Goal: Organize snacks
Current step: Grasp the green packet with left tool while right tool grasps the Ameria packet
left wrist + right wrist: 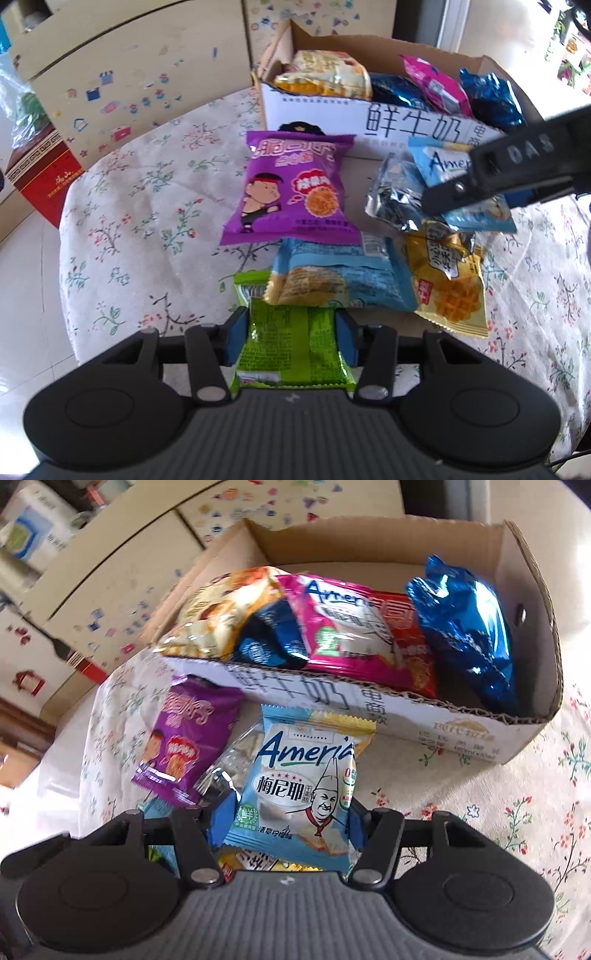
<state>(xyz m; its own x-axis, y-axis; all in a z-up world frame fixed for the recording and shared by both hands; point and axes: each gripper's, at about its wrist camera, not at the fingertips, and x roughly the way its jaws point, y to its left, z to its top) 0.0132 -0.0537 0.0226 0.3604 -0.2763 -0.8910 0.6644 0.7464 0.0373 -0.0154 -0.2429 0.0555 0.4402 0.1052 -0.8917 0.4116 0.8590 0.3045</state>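
Jaws of the left gripper [291, 332] are clenched on a green packet [291, 343]; jaws of the right gripper [286, 823] grasp a light-blue packet [299, 786]. Both packets sit at the pile on the worktop [147, 206], just in front of the box [532, 635]. Recommended: lift each packet clear of its neighbours, carry it over the box's near wall, then release into free space. The light-blue packet reads "Ameria" and "梅尼耶"; the box reads "鲜牛奶".

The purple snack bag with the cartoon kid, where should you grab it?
Grab the purple snack bag across its bottom crimped edge, coming from the near side. It lies flat on the tablecloth, and that edge rests raised on the blue packet, giving room underneath.
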